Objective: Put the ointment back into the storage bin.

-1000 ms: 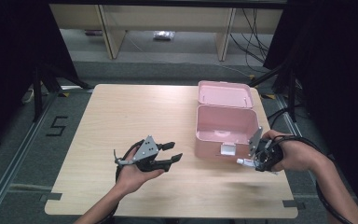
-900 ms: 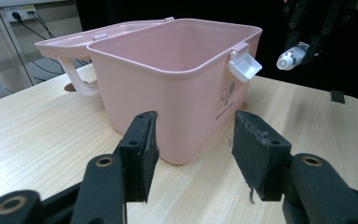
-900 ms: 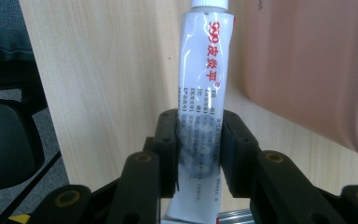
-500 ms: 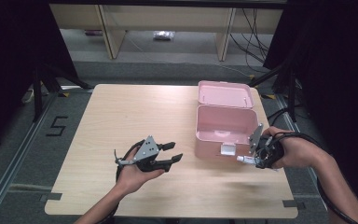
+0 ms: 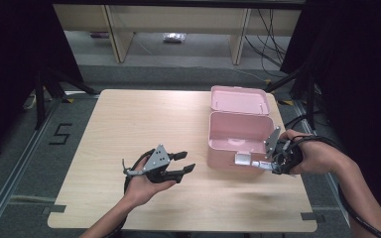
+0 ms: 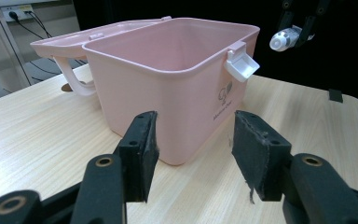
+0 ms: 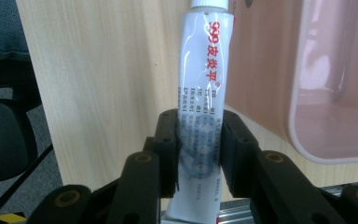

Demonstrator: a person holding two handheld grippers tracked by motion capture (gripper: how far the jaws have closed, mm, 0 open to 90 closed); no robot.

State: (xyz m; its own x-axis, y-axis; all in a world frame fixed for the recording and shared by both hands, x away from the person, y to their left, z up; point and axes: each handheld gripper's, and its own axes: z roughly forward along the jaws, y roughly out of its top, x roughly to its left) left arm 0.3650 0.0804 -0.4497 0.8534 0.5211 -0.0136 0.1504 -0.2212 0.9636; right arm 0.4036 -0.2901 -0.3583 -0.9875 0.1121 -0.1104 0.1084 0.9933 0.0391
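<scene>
An open pink box [image 5: 238,134] stands on the table's right half, its lid [image 5: 239,100] folded back behind it. My right gripper [image 5: 270,166] is at the box's front right corner, shut on a white tube [image 5: 248,161] with red lettering, which points left along the box's front wall. In the right gripper view the tube [image 7: 205,70] is pinched between both pads, next to the box's rim [image 7: 317,93]. My left gripper [image 5: 186,162] rests open to the left of the box. In the left gripper view its jaws stand apart, with nothing between them, facing the box [image 6: 177,79].
The wooden table [image 5: 129,124] has free room across its left and middle. A white latch [image 6: 241,65] sticks out from the box's front rim. The table's right edge lies close behind my right hand. Shelving legs and cables stand beyond the far edge.
The right gripper with the tube has shifted only slightly by the box's front corner. The left gripper has stayed still.
</scene>
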